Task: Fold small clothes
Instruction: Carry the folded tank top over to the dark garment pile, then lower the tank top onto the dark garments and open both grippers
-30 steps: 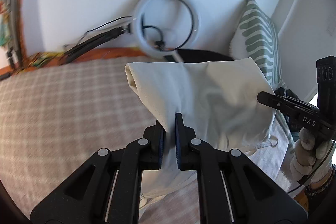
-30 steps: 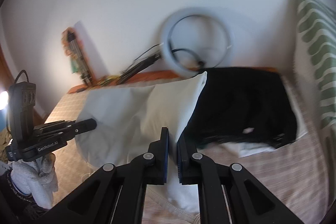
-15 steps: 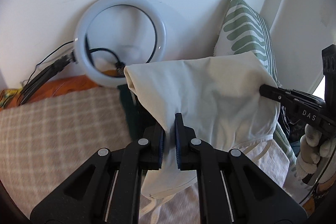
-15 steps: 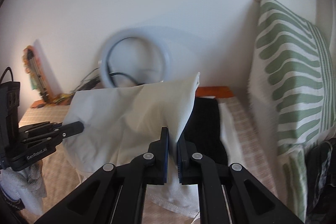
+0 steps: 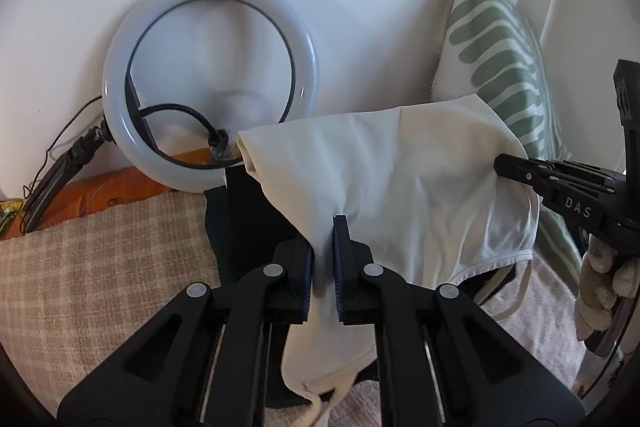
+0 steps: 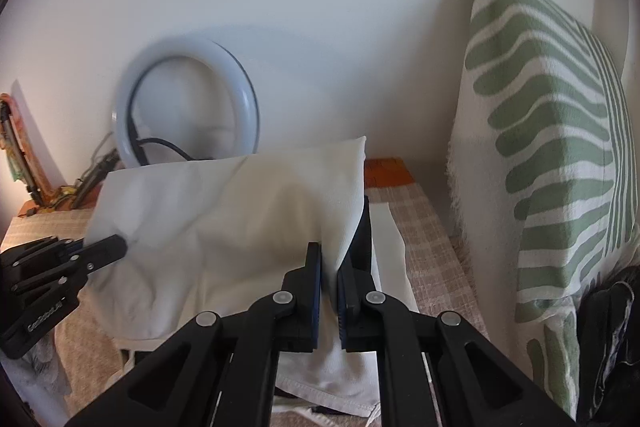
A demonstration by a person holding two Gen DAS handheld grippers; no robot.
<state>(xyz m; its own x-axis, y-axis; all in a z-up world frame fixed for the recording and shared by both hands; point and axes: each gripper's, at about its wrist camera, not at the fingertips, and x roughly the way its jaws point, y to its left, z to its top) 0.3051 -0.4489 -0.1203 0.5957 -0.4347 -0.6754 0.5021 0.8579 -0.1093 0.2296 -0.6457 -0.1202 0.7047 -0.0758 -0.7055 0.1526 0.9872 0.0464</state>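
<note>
A cream white garment [image 5: 400,179] hangs folded between my two grippers above the bed. My left gripper [image 5: 322,227] is shut on its left end. My right gripper [image 6: 329,255] is shut on its right end; it also shows in the left wrist view [image 5: 500,163] at the cloth's far corner. The garment [image 6: 240,211] fills the middle of the right wrist view, and the left gripper [image 6: 120,247] pinches it there at the left. Thin straps dangle from the lower hem. A black folded garment [image 5: 240,223] lies on the bed under it.
A white ring light [image 5: 208,75] leans on the wall behind. A green and white striped pillow [image 6: 560,167] stands at the right. The checked bedspread [image 5: 100,267] covers the bed. A white folded cloth [image 6: 390,247] lies beside the black one. An orange edge [image 5: 120,187] runs along the wall.
Both grippers have carried the cream garment to the right, toward the striped pillow and over the black garment. Both stay shut on the cloth.
</note>
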